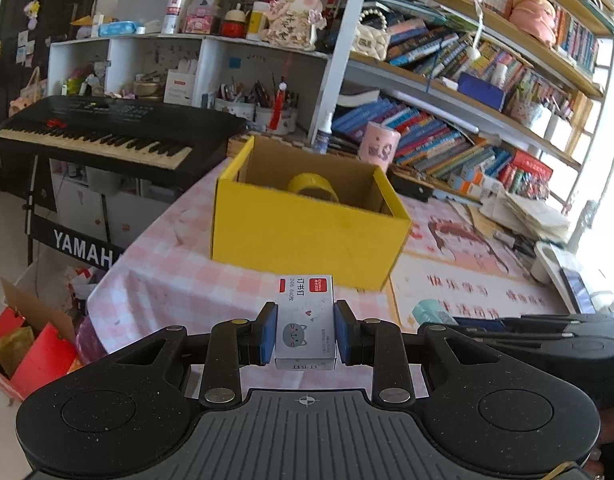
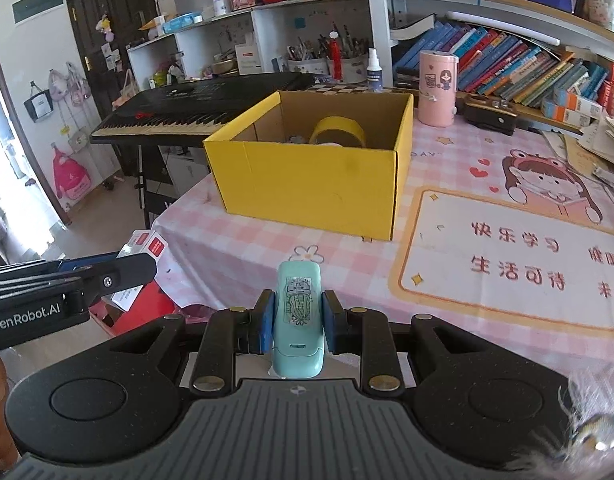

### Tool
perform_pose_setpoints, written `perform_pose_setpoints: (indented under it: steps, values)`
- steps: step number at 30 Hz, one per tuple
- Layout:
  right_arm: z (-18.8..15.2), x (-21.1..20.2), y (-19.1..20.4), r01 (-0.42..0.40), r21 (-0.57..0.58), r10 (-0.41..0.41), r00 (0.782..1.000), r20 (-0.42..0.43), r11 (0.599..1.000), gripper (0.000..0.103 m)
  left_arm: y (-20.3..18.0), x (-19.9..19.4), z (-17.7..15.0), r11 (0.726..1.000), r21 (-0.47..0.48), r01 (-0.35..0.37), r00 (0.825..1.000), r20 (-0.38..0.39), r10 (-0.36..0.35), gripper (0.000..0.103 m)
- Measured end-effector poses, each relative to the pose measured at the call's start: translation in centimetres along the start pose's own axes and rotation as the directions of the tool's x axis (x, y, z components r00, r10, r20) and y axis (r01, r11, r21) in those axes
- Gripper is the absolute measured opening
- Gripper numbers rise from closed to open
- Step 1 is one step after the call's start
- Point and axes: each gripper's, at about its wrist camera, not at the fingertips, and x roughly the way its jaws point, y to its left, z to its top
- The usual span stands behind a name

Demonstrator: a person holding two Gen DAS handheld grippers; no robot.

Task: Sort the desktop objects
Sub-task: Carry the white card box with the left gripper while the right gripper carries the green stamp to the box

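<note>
Closest to the left wrist camera, the left gripper (image 1: 306, 334) has its blue pads (image 1: 268, 334) pressed on both long sides of a small white cardboard staple box (image 1: 305, 320) with a grey cat face and a red label in Chinese characters. The box is carried lengthwise, clear of the tablecloth, likely so it can be tipped forward and dropped.

In the right wrist view, the right gripper (image 2: 297, 322) is clamped the same way on a mint-green plastic stapler (image 2: 298, 316) bearing a jellyfish sticker, nose pointing ahead.

Just ahead of both stands an open yellow cardboard box (image 2: 319, 184), apparently the sorting bin, with a roll of yellow tape (image 2: 339, 130) already inside. It sits on a pink checked tablecloth (image 2: 227, 248). Beside it lies a cartoon desk mat (image 2: 507, 248) with Chinese writing. Beyond the table is a black keyboard (image 1: 95, 132) on a stand marked "YAMAH". The left gripper's side reads "GenRobot.AI".
</note>
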Motion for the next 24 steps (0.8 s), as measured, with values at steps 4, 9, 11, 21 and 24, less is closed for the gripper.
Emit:
perform_pose_setpoints:
  steps: [4,9,11,21,24]
  values:
    - [1.9,1.0,-0.3,-0.009,-0.033,0.01,0.999,0.031,0.999,0.023,0.1,1.8,2.6,1.0,0.006,-0.014,0.999,0.031,0.014,0.028]
    - [5.9,2.8,-1.4,-0.036,-0.067,0.042,0.994,0.099,0.997,0.023,-0.3,5.1,6.7,0.999,0.019,-0.039,0.996,0.086,0.038,0.028]
    - [7.9,4.0,-2.1,-0.044,-0.076,0.052,0.992,0.115,0.996,0.023,-0.6,6.9,8.2,0.998,0.027,-0.052,0.994,0.101,0.049,0.028]
    - [15.7,12.8,-6.5,-0.047,-0.117,0.061,0.991,0.117,0.992,0.023,-1.7,17.7,12.3,0.992,0.077,-0.104,0.995,0.008,0.104,0.028]
    - [17.0,15.9,-7.6,-0.046,-0.164,0.058,0.996,0.072,0.985,0.023,-1.8,20.6,12.8,0.988,0.097,-0.117,0.991,-0.052,0.123,0.028]
